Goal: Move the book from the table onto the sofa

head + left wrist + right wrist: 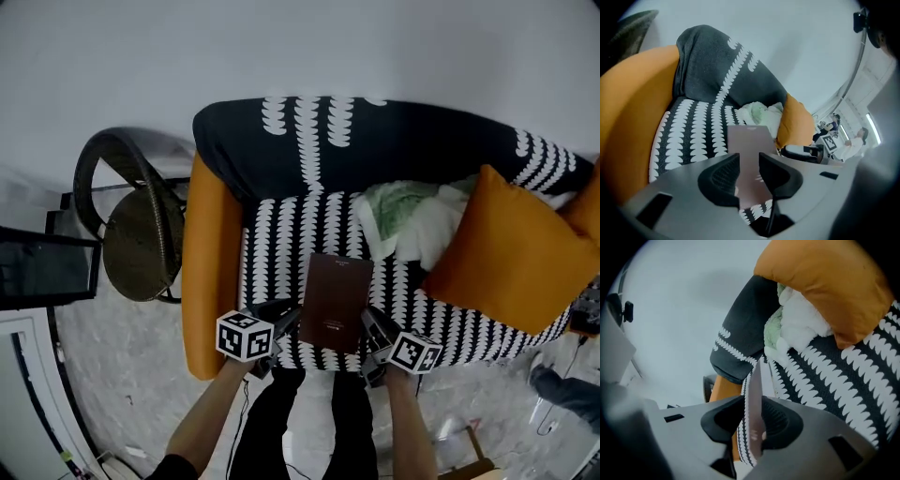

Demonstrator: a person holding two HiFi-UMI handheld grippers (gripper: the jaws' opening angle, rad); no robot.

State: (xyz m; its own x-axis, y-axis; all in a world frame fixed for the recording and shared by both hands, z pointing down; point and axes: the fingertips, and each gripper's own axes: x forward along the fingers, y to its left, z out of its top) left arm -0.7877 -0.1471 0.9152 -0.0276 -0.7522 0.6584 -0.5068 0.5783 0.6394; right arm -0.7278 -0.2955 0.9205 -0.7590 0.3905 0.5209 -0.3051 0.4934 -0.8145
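Observation:
A dark brown book (336, 300) lies flat on the black-and-white patterned seat of the sofa (277, 244), near its front edge. My left gripper (286, 319) is at the book's near left corner. In the left gripper view its jaws stand apart over the book (747, 145), whose cover shows through the gap and behind both pads, so nothing is pinched by the left gripper (749, 176). My right gripper (375, 330) is at the near right corner. There the book (756, 399) stands edge-on between the jaws of the right gripper (754, 420), with seat pattern showing beside it.
An orange cushion (506, 248) and a crumpled white-and-green cloth (403, 216) fill the sofa's right half. The orange armrest (208, 262) bounds the seat on the left. A dark wicker chair (131, 225) stands left of the sofa. The person's legs are just before the sofa's front.

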